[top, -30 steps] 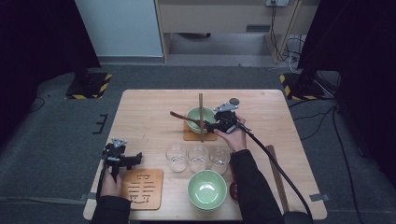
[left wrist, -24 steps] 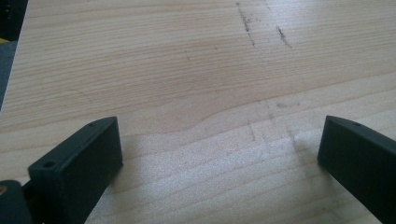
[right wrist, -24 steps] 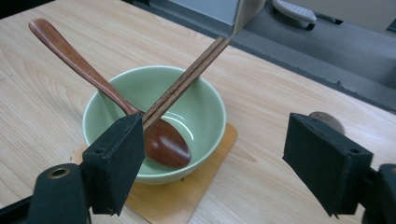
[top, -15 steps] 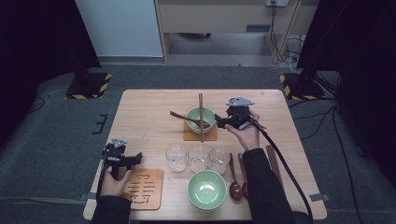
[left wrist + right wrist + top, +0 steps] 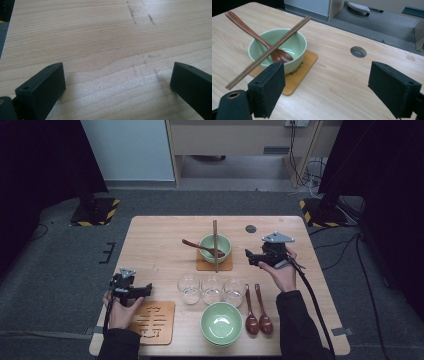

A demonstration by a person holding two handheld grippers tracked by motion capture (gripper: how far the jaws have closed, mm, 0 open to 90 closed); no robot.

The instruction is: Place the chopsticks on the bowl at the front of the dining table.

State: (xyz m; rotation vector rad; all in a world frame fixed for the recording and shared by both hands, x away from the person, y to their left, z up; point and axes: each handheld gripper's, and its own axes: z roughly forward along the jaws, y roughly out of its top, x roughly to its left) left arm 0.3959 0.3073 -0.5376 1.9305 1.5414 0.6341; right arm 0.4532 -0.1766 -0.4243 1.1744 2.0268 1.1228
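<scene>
Right gripper view: round glossy green bowl (image 5: 277,48)

Your desk (image 5: 160,245) is evenly lit from overhead, the room's edges go black, and both close-up views look soft with faint shadows.

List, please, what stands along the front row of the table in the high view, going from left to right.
Wooden trivet → near green bowl → two wooden spoons.

grey carpet floor (image 5: 60,270), dark curtains (image 5: 40,155)
</scene>
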